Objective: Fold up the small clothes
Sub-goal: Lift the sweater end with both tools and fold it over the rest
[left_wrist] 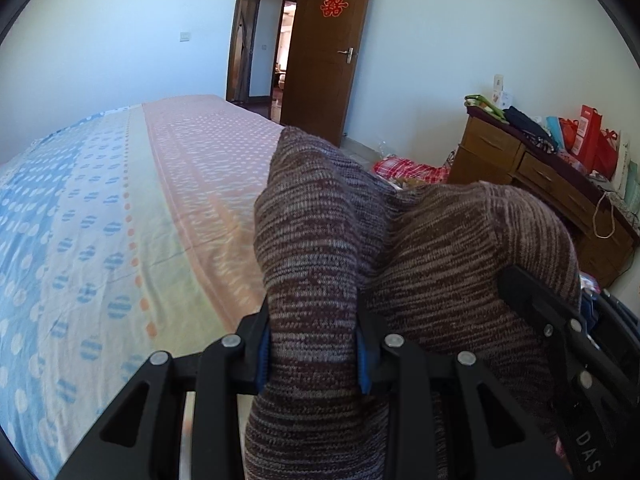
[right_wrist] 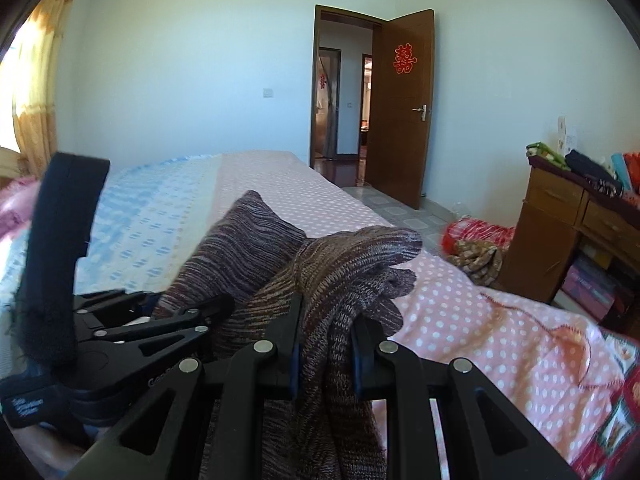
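We hold one knit garment (left_wrist: 320, 240) between both tools, raised above the bed (left_wrist: 120, 220). It is a brown and grey marled knit.

Left gripper (left_wrist: 314, 356): both blue-padded fingers (left_wrist: 263, 356) press in on a bunched fold of the knit. The cloth rises ahead of the fingertips to a blunt corner and drops away below them, out of frame. To the right of these fingers the knit swells into a second hump, and the right gripper (left_wrist: 560, 320) shows at its far side, black frame only.

Right gripper (right_wrist: 326, 356): fingers clamped on a narrower twisted bundle of the same knit. Beyond the tips the fabric ends in a rounded, doubled edge; below the fingers it hangs down. Left of these fingers we see the left gripper (right_wrist: 188, 312) with its own handful of cloth standing up in a point.

We cannot tell from either view which part of the garment each tool holds; the folds hide seams and openings.

Past the fingertips: dotted bedsheet, blue on the left and pink on the right, an open wooden door (right_wrist: 402, 108), a cluttered dresser (right_wrist: 568, 224) to the right.
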`<action>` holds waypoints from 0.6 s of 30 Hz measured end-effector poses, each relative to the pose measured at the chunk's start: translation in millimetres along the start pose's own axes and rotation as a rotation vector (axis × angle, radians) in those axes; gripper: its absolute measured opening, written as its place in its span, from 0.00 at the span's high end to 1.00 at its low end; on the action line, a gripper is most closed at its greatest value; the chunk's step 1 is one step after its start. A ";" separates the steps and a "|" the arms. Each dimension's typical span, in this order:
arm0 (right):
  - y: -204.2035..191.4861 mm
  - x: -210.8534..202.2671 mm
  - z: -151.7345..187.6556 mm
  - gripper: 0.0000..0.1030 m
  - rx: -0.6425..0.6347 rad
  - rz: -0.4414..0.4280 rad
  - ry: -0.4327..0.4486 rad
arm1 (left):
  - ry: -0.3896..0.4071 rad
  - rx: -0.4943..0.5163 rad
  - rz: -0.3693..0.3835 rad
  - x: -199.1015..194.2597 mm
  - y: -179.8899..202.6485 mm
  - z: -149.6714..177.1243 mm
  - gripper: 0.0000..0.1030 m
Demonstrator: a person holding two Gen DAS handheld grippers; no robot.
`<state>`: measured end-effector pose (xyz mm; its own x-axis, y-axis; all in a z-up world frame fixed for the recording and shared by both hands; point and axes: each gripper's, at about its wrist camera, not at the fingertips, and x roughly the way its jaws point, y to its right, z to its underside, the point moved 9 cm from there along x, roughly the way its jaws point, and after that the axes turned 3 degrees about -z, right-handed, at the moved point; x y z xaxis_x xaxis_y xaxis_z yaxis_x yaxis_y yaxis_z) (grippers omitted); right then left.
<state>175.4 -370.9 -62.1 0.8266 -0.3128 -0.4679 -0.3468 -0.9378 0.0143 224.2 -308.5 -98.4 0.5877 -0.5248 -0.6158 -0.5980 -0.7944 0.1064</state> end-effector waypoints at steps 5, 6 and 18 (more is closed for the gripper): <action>10.3 70.0 20.5 0.82 0.001 0.016 -0.150 | -0.082 -0.030 -0.056 51.5 -7.4 6.5 0.68; 14.1 85.1 29.2 0.82 0.027 0.004 -0.198 | -0.113 -0.031 -0.070 61.6 -9.7 12.1 0.68; 86.0 32.6 57.2 0.39 0.353 -0.113 -0.239 | -0.155 -0.048 -0.025 19.8 -35.3 40.2 0.32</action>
<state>147.1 -453.1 -126.6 0.7569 -0.1284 -0.6408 -0.4241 -0.8426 -0.3321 235.0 -278.5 -145.8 0.5083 -0.4541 -0.7317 -0.5555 -0.8222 0.1244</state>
